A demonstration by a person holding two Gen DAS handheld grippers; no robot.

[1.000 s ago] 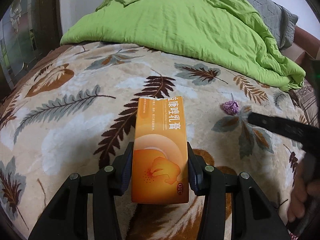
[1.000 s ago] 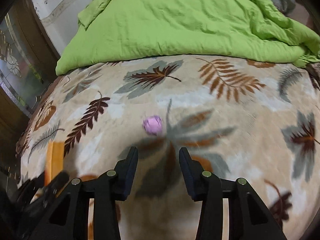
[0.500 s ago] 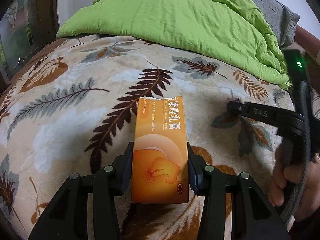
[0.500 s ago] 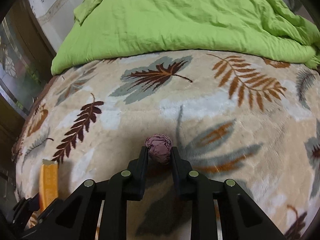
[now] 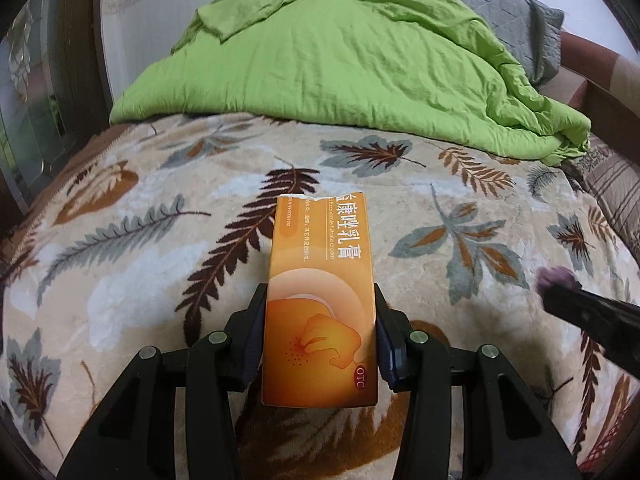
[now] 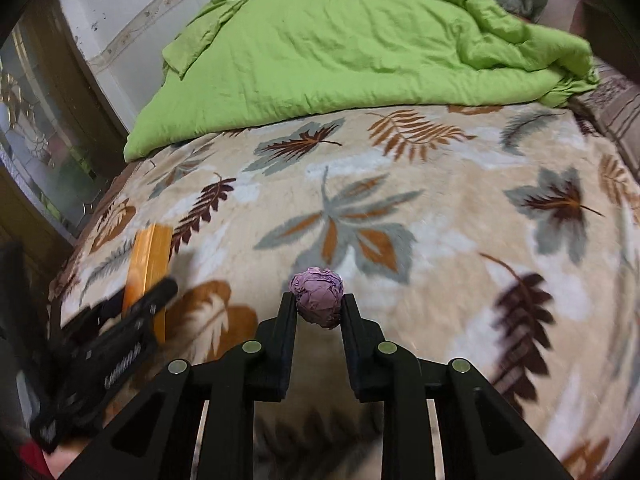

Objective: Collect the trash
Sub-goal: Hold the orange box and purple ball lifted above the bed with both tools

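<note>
My left gripper (image 5: 320,300) is shut on an orange medicine box (image 5: 320,300) with a torn far end, held above the leaf-patterned blanket (image 5: 140,240). My right gripper (image 6: 318,300) is shut on a crumpled purple paper ball (image 6: 318,296), lifted off the blanket. In the left wrist view the ball (image 5: 554,278) shows at the tip of the right gripper (image 5: 560,294) at the far right. In the right wrist view the orange box (image 6: 148,264) and the left gripper (image 6: 156,292) show at the lower left.
A bunched green quilt (image 5: 340,72) lies across the far half of the bed. A grey pillow (image 5: 516,16) sits behind it. A dark wooden frame with glass (image 6: 36,128) stands at the left. A striped cloth (image 5: 616,184) lies at the right edge.
My right gripper closed on the purple paper ball and lifted it back and to the right. My left gripper kept hold of the orange box and rose a little.
</note>
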